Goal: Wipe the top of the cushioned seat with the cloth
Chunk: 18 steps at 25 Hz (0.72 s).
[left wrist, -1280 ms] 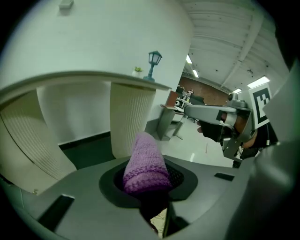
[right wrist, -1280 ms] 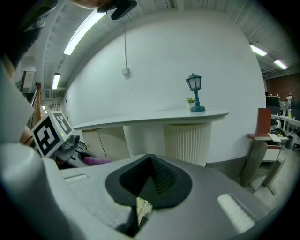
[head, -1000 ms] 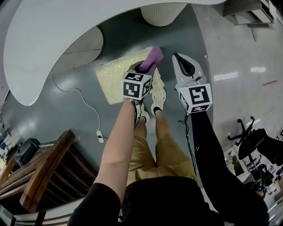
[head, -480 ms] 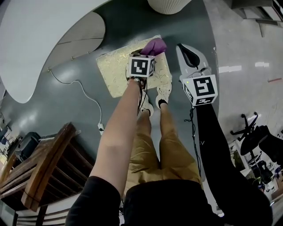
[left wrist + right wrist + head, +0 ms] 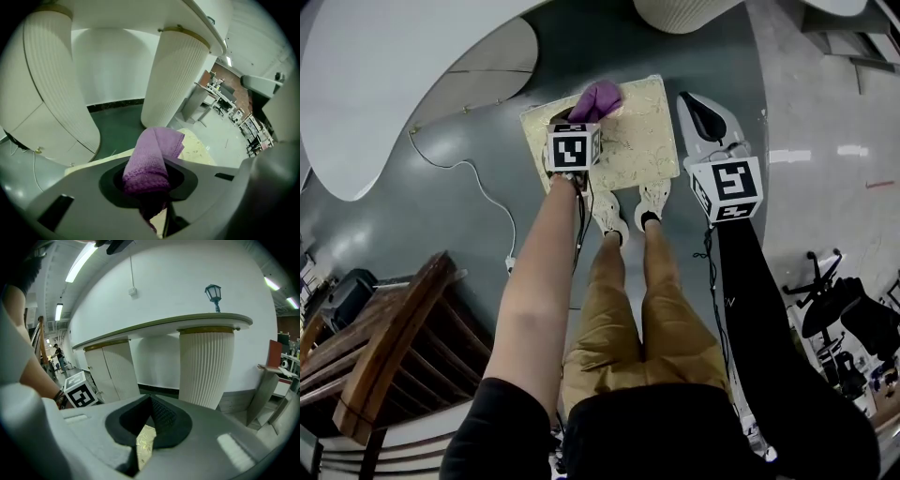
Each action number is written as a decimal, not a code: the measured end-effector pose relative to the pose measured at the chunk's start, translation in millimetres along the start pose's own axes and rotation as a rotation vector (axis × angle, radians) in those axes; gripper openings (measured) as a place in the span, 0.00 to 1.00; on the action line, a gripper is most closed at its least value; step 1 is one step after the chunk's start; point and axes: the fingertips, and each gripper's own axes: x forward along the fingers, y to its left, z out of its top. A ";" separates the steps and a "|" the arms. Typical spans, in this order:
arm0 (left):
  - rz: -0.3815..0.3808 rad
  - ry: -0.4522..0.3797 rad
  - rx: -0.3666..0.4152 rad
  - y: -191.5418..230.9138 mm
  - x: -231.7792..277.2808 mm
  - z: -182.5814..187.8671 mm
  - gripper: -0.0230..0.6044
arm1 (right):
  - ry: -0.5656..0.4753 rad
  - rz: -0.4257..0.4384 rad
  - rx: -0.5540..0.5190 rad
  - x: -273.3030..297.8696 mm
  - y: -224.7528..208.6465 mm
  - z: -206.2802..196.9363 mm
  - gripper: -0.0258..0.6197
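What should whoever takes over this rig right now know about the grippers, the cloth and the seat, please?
Left gripper: shut on the purple cloth, which sticks out ahead of the jaws.
Right gripper: shut, empty, held beside the seat's right edge.
Cushioned seat: lies just ahead of the person's shoes; the cloth is at its far edge, left of centre.
Done: cloth gripped and at the seat; how much is wiped does not show.
Left: sweep the cloth across the whole top.
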 end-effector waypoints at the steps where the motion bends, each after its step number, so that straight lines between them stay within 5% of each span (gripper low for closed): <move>1: 0.014 -0.005 -0.009 11.4 -3.8 -2.9 0.19 | 0.001 0.003 -0.001 2.5 4.9 1.2 0.04; 9: 0.165 -0.076 -0.119 115.1 -52.1 -40.3 0.19 | 0.023 0.040 -0.033 16.8 63.1 9.5 0.04; 14: 0.281 -0.055 -0.238 162.3 -67.4 -70.3 0.19 | 0.034 0.044 -0.049 20.3 70.2 8.4 0.04; 18: 0.302 -0.083 -0.285 184.0 -82.6 -84.0 0.18 | 0.020 0.011 -0.023 15.1 70.9 11.5 0.04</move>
